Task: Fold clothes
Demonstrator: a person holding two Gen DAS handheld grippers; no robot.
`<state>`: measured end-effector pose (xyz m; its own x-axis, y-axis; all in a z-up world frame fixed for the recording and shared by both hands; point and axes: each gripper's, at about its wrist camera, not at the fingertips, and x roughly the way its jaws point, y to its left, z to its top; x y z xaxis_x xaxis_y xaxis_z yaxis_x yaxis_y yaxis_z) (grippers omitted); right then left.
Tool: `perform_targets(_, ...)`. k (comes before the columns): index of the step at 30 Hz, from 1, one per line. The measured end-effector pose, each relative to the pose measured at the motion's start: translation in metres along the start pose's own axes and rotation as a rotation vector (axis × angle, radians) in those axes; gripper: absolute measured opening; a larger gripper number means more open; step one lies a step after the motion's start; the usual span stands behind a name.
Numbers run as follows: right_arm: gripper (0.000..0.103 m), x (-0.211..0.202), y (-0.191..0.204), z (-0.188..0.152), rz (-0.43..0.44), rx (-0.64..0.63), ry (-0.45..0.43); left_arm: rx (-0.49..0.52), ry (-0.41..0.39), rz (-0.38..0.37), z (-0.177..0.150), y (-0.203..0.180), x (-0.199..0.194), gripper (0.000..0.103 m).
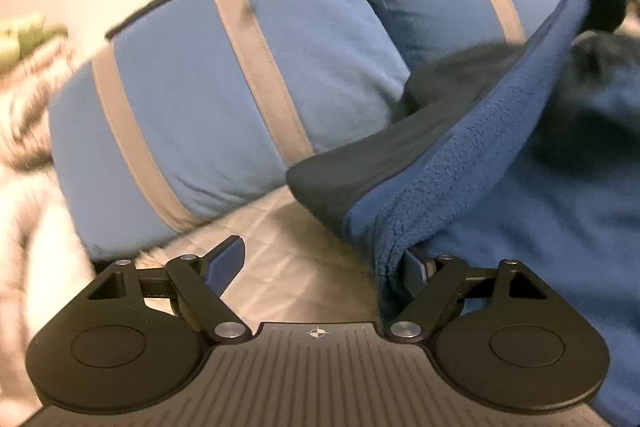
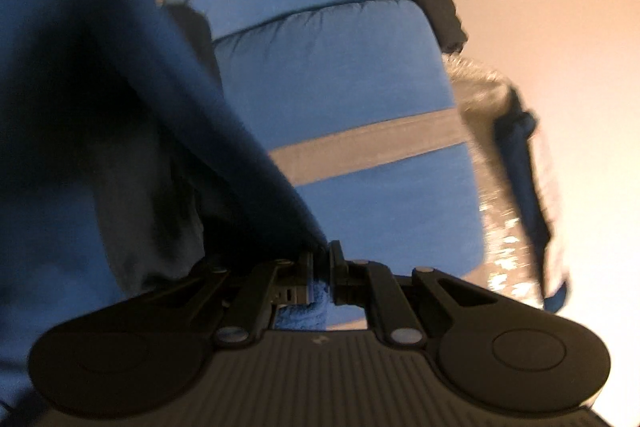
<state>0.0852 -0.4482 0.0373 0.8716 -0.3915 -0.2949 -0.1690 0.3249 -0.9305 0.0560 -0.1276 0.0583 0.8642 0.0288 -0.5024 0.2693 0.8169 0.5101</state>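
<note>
A blue fleece garment [image 1: 500,187] with a dark inner side [image 1: 360,171] hangs lifted across the right of the left wrist view. Its fuzzy edge drapes over the right finger [image 1: 414,269] of my left gripper [image 1: 320,263]. That gripper's jaws stand wide apart with only bedspread showing between them. In the right wrist view, the same blue fleece garment [image 2: 80,67] fills the left side. My right gripper [image 2: 322,267] is shut on a fold of its edge, and a tuft of fleece [image 2: 304,311] sticks out below the pads.
Two blue pillows with grey stripes [image 1: 224,99] [image 2: 352,107] lean at the head of the bed on a pale quilted bedspread [image 1: 280,235]. A light knitted blanket [image 1: 28,99] lies at the left. A shiny, blurred cover [image 2: 496,187] sits beside the pillows, near a plain wall [image 2: 560,7].
</note>
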Motion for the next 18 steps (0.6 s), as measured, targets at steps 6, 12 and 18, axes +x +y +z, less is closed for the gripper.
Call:
perform_targets(6,0.005,-0.053,0.076,-0.031,0.150,-0.058,-0.006,-0.077,0.090,0.011,-0.009,0.017,0.012,0.081)
perform_targets(12,0.005,-0.090,0.108,-0.035,0.382,0.031,0.005,-0.083,0.133,0.022,-0.014,0.021,0.018,0.081)
perform_targets(18,0.005,-0.097,0.100,-0.035,0.538,0.143,0.052,-0.032,0.111,0.033,-0.017,0.019,0.014,0.081)
